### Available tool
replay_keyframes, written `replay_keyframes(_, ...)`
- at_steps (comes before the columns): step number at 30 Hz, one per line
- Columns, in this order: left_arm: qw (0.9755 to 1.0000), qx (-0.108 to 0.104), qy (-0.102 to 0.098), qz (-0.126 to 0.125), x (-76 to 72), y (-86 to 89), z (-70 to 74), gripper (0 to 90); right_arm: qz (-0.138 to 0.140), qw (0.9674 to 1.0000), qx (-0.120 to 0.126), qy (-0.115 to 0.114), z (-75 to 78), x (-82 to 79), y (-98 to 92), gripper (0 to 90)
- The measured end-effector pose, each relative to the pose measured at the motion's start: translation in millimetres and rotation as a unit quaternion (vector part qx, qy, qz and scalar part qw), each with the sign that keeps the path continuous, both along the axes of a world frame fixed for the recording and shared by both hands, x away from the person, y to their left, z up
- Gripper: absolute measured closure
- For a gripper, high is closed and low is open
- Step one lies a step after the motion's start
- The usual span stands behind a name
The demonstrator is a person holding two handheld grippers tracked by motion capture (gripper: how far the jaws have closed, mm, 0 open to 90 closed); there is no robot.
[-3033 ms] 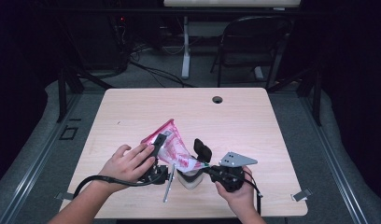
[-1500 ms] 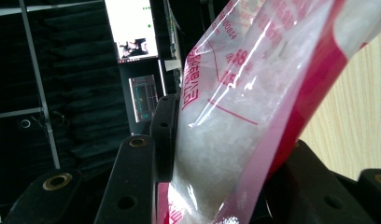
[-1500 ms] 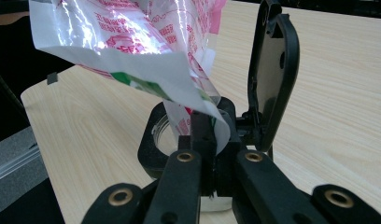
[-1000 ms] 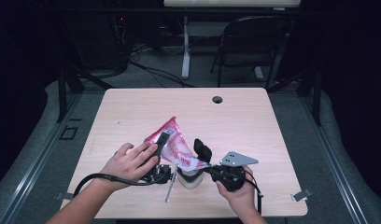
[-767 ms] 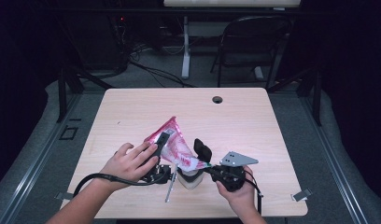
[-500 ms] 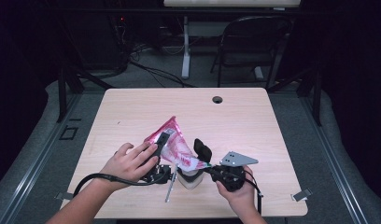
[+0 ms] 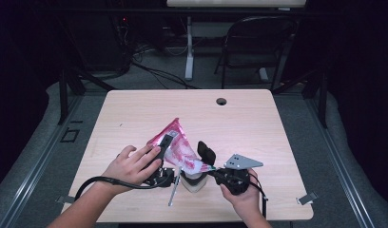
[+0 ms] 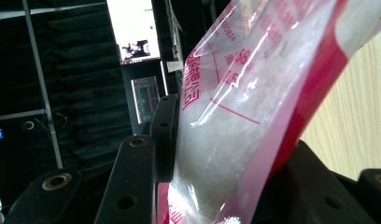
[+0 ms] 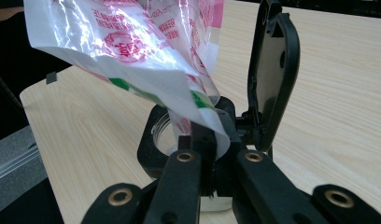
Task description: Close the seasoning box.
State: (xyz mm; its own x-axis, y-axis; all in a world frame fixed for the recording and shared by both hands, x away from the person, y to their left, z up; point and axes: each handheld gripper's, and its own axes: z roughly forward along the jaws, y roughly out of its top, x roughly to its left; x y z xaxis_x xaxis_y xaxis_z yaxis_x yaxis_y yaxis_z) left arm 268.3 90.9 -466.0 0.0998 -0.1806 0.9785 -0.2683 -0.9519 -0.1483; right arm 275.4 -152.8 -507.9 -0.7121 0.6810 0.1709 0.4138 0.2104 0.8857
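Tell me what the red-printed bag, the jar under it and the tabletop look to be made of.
Bag: thin glossy plastic film, clear with red print; it creases, glints and shows through. Jar: clear with a black flip lid; glass or hard plastic, I cannot tell which, the lid likely matte plastic. Tabletop: pale wood-grain surface, smooth and matte, probably laminate rather than solid wood.

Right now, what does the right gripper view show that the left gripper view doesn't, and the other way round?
The right gripper view gives the clear jar, its black lid flipped open, and a corner of the plastic bag hanging over the mouth. The left gripper view gives a lit screen in the dark room behind, and the left gripper shut on the plastic bag. Both share the pink-printed plastic bag and the wooden table.
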Motion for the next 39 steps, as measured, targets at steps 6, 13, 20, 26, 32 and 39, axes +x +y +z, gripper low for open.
replay_keyframes(6, 1.0000, 0.001, 0.000, 0.000, 0.0, -0.1, 0.4, 65.6, 0.001, 1.0000, -0.001, 0.000, 0.0, 0.2, 0.0, 89.9)
replay_keyframes(13, 1.0000, 0.005, 0.000, 0.001, -0.4, -0.6, 1.5, 65.6, 0.000, 1.0000, 0.000, 0.000, 0.0, 0.2, -0.1, 89.9)
replay_keyframes(20, 1.0000, 0.003, -0.002, -0.002, -0.3, -0.9, 2.0, 65.6, 0.001, 1.0000, 0.000, 0.000, -0.1, 0.6, -0.3, 89.8)
replay_keyframes(26, 1.0000, 0.004, -0.005, -0.003, -1.1, -1.6, 3.3, 65.5, 0.002, 1.0000, -0.001, 0.001, -0.3, 0.8, -0.2, 89.8)
replay_keyframes(32, 0.9999, 0.009, -0.012, -0.008, -1.2, -2.4, 4.2, 65.5, 0.002, 1.0000, -0.001, 0.001, -0.4, 0.9, -0.1, 89.8)
replay_keyframes(39, 0.9999, 0.011, -0.010, -0.008, -0.9, -2.6, 4.0, 65.4, 0.002, 1.0000, -0.003, 0.003, -1.2, 1.4, 0.2, 89.8)
